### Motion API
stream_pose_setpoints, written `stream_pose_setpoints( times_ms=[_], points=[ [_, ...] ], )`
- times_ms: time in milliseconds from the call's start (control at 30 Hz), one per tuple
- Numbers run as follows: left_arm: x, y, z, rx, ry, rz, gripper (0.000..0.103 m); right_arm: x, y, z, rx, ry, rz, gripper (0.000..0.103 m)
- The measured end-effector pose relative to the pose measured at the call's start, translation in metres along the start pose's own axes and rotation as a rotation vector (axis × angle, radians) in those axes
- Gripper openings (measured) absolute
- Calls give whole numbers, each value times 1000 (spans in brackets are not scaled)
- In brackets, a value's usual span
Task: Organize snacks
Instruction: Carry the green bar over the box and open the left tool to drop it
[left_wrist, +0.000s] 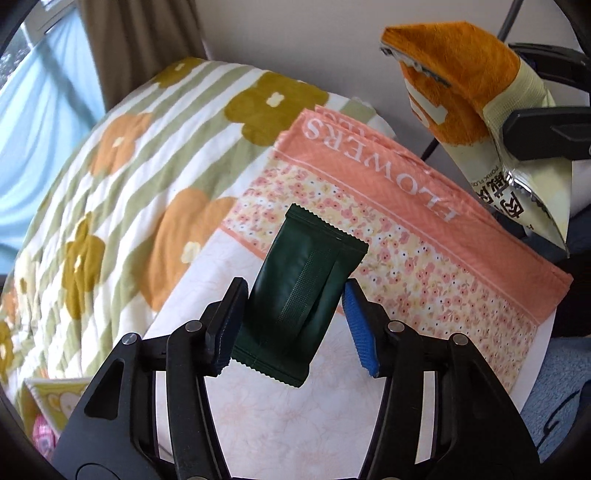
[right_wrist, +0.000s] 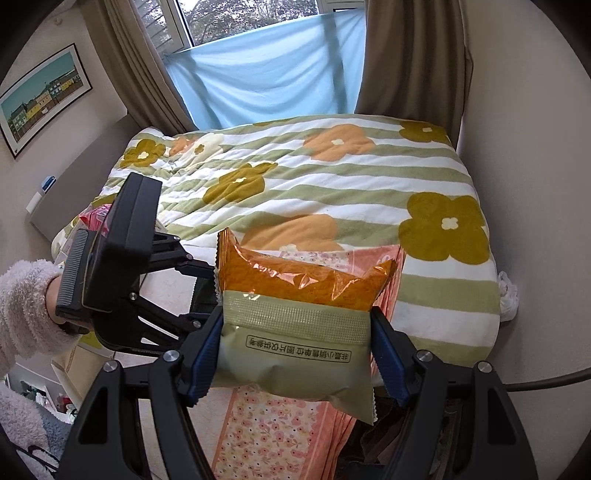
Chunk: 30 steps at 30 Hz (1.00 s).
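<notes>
Two packets (left_wrist: 301, 295) (right_wrist: 295, 317), each between tool (left_wrist: 295, 325) (right_wrist: 295, 354) pads

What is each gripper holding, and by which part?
Left gripper: dark green snack packet, by its long sides. Right gripper: orange snack bag, by its pale lower end.

Dark green packet (left_wrist: 301, 295), orange-and-beige snack bag (right_wrist: 299, 314), pink floral cloth (left_wrist: 424, 251), green-striped flowered blanket (right_wrist: 332, 184).

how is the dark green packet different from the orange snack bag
The dark green packet is plain, slim and flat; the orange snack bag is puffy, larger, with orange top, pale green base and printed text. The green one sits between the left gripper fingers, the orange in the right gripper. Both have crimped ends.
</notes>
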<state>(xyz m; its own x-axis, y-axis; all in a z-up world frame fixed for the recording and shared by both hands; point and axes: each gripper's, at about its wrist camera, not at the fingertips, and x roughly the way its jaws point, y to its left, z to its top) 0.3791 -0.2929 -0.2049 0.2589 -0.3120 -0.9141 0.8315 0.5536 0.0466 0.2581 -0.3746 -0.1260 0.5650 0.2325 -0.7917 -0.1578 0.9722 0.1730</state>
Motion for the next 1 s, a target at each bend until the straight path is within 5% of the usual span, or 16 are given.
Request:
stream_pose_setpoints(
  times_ms=[400, 767, 1000],
  points=[
    [-126, 71, -52, -324, -113, 191, 49, -18, 77, 55, -211, -68, 130, 69],
    [-214, 170, -175, -526, -151, 314, 49, 2, 212, 102, -288, -90, 248, 69],
    [-222, 242, -258, -610, -134, 267, 49, 34, 311, 104, -267, -82, 218, 69]
  ],
)
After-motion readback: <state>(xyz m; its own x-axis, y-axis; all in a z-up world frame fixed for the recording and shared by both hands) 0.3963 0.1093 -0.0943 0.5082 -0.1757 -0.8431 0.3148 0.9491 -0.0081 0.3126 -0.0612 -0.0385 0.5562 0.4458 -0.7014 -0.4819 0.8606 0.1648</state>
